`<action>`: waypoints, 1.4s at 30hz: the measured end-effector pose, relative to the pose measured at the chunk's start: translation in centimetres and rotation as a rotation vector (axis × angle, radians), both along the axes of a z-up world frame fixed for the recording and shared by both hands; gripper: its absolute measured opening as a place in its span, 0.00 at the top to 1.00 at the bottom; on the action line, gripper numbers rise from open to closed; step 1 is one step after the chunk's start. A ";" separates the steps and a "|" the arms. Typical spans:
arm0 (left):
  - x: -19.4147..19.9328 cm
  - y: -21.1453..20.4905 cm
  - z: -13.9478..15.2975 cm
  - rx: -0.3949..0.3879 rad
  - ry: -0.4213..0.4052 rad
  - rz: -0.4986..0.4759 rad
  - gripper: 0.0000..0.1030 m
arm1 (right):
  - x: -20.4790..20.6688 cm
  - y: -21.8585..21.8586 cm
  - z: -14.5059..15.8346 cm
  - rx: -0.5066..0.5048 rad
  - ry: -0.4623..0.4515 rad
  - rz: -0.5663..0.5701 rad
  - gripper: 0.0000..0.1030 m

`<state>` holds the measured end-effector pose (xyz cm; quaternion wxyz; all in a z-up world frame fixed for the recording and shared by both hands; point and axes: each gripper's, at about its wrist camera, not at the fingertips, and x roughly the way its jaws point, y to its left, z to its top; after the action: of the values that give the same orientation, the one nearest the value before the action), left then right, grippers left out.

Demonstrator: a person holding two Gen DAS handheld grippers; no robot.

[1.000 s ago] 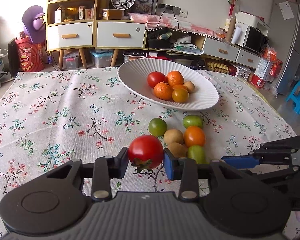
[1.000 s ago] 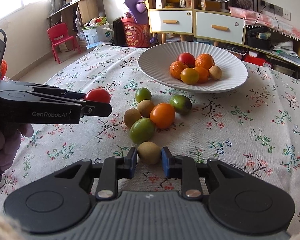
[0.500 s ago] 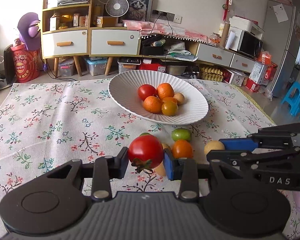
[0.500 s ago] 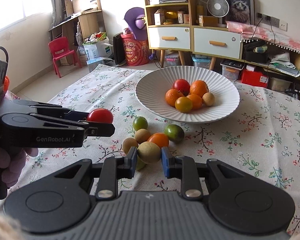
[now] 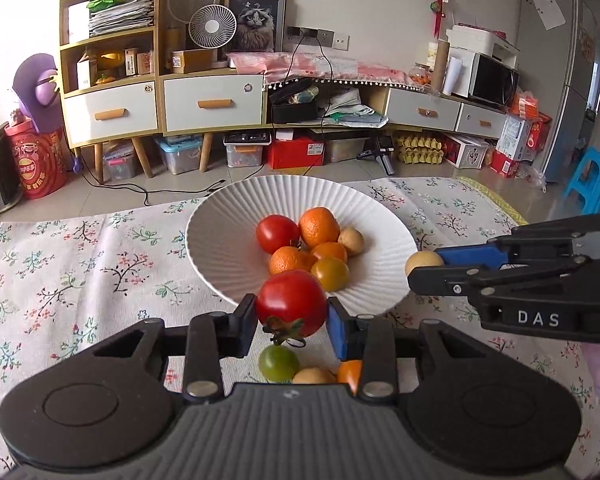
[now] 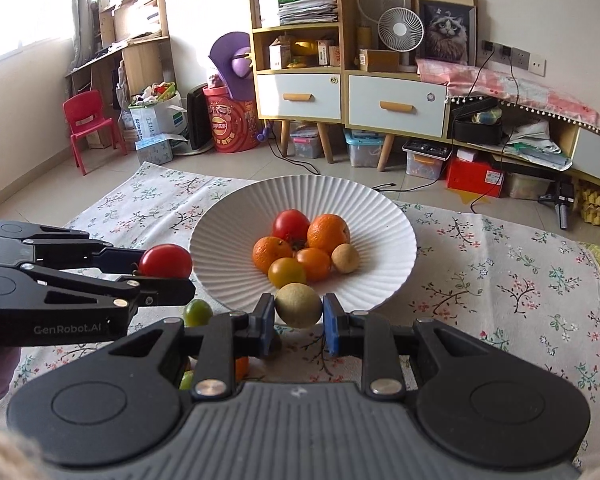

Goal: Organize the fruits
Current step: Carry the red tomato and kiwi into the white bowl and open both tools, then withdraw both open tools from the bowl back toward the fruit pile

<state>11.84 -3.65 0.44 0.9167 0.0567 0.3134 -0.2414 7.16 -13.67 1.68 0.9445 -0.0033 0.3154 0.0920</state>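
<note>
Fingers of left gripper pinching red tomato, fingers of right gripper pinching tan round fruit, both raised at near rim of white bowl, loose fruit on table below.

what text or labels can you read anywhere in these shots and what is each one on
"DAS": on the side of the right gripper, left wrist view.
"GenRobot.AI": on the side of the left gripper, right wrist view.
The red drum on the floor bears a round logo, too blurred to read.
Labels on the shelf boxes and floor cartons are too small to read.
</note>
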 end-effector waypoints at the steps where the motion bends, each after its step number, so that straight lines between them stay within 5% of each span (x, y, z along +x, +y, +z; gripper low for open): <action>1: 0.5 -0.2 -0.1 0.008 -0.002 0.003 0.70 | 0.4 -0.2 -0.2 -0.003 0.001 -0.006 0.77; 14: 6.0 -1.2 -1.1 0.059 0.037 0.051 0.70 | 2.6 -1.3 -1.7 -0.014 0.022 -0.037 0.77; 33: 7.9 -1.4 -0.7 0.077 0.071 0.029 0.68 | 3.4 -0.5 -2.0 -0.055 0.044 -0.015 0.77; 42: 6.4 -0.7 -0.2 0.065 0.056 0.016 0.57 | 2.6 -0.7 -1.3 -0.055 0.028 -0.023 0.61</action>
<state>18.23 -4.38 0.24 0.9071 0.0773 0.3471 -0.2252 9.78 -14.32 0.38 0.9405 -0.0244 0.3311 0.0725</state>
